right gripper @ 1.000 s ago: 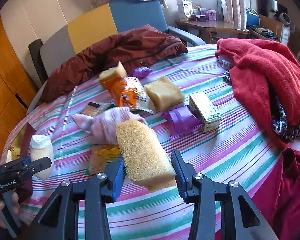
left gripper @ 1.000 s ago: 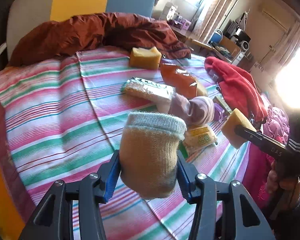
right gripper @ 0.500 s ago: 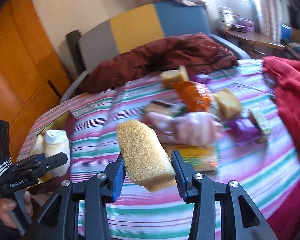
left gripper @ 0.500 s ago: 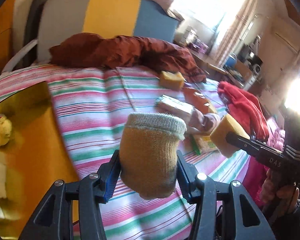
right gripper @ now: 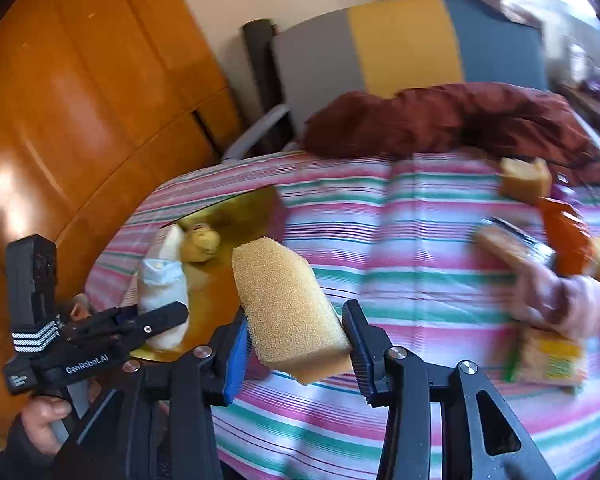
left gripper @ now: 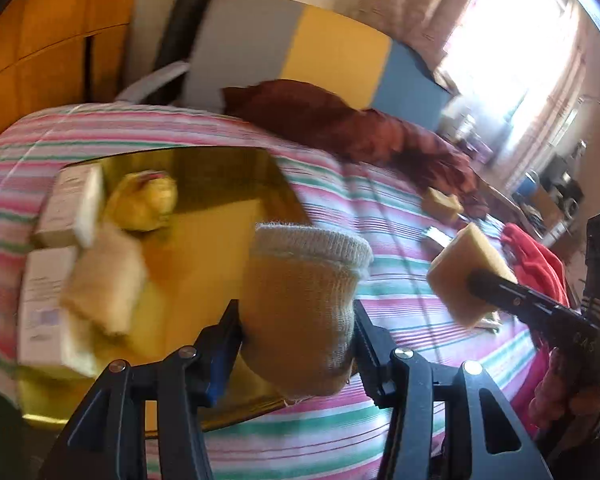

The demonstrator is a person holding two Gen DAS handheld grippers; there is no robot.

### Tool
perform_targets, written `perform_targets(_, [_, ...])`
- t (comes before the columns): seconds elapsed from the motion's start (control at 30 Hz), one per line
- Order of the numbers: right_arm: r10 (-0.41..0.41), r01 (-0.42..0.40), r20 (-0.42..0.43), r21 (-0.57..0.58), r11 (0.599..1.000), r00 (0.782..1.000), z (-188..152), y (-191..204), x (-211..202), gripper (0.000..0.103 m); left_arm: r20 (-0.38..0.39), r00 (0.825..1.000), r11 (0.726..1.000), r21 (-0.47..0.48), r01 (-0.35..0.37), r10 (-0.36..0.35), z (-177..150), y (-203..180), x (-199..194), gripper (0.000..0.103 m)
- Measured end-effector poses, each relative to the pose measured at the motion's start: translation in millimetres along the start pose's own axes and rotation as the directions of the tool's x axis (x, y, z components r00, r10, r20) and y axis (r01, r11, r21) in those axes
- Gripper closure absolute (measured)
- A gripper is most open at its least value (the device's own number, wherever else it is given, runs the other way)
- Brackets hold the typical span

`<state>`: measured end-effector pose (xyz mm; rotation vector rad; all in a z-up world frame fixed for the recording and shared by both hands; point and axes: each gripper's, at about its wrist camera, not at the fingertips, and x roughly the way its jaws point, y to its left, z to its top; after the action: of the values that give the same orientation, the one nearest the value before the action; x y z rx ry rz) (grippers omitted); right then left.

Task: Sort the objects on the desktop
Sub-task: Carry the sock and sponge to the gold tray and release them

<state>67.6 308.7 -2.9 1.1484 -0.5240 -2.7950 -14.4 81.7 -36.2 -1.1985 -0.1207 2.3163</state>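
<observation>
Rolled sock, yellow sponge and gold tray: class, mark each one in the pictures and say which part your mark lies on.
rolled sock (left gripper: 300, 312), left wrist view, middle of its tan knit body
yellow sponge (right gripper: 288, 304), right wrist view, its porous top face
gold tray (left gripper: 220, 216), left wrist view, bare floor

The sock (left gripper: 300, 304) is soft knitted cloth, fuzzy, with a ribbed cuff. The sponge (right gripper: 288, 312) looks rough and full of tiny holes. The tablecloth (right gripper: 400, 280) is thin striped cloth with soft creases. The tray (left gripper: 204, 240) is shiny and golden, like smooth metal or plastic. On the near left, the white boxes (left gripper: 48, 280) look like plain matt card. The far cabinet (right gripper: 80, 100) is glossy orange wood. The brown jacket (right gripper: 440, 120) is slightly shiny, crumpled cloth.
</observation>
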Motion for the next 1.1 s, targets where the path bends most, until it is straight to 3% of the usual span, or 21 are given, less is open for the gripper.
perform_targets(0.2, [0.091,-0.093,-0.049,-0.047,0.995,0.995,6.8,43.7,32.7,0.058,0.007,0.991,0.99,-0.048,-0.131,0.131,-13.9,47.2,-18.3,0.05])
perform_targets(0.3, [0.163,-0.167,-0.081,-0.043,0.985,0.983,9.9,64.8,53.4,0.053,-0.005,0.982,0.98,-0.063,-0.191,0.191,-20.0,63.1,-20.9,0.049])
perform_targets(0.37, [0.233,-0.237,-0.115,-0.021,0.971,0.966,10.3,78.0,69.5,0.041,0.001,0.976,0.973,-0.081,-0.218,0.219,-23.6,73.1,-25.7,0.047])
perform_targets(0.53, [0.273,-0.279,-0.15,-0.016,0.96,0.95,5.0,92.8,83.4,0.034,0.017,0.964,0.961,-0.089,-0.263,0.265,-30.7,86.4,-34.7,0.045])
perform_targets(0.73, [0.258,-0.261,-0.16,0.002,0.965,0.953,-3.8,84.3,80.1,0.034,0.056,0.97,0.964,-0.139,-0.227,0.237,-29.0,87.6,-43.5,0.045])
perform_targets(0.9, [0.202,-0.203,-0.129,0.007,0.979,0.971,-9.4,66.7,63.4,0.034,0.091,0.978,0.975,-0.133,-0.177,0.19,-17.3,72.7,-48.2,0.045])
perform_targets(1.0, [0.13,-0.134,-0.094,-0.032,0.99,0.987,-13.1,60.5,48.7,0.033,0.104,0.976,0.979,-0.095,-0.181,0.191,-8.0,57.2,-47.0,0.045])
perform_targets(1.1, [0.04,-0.044,-0.048,-0.094,0.995,0.998,-16.5,57.6,33.4,0.023,0.106,0.976,0.98,-0.063,-0.187,0.193,-1.1,40.6,-45.1,0.045])
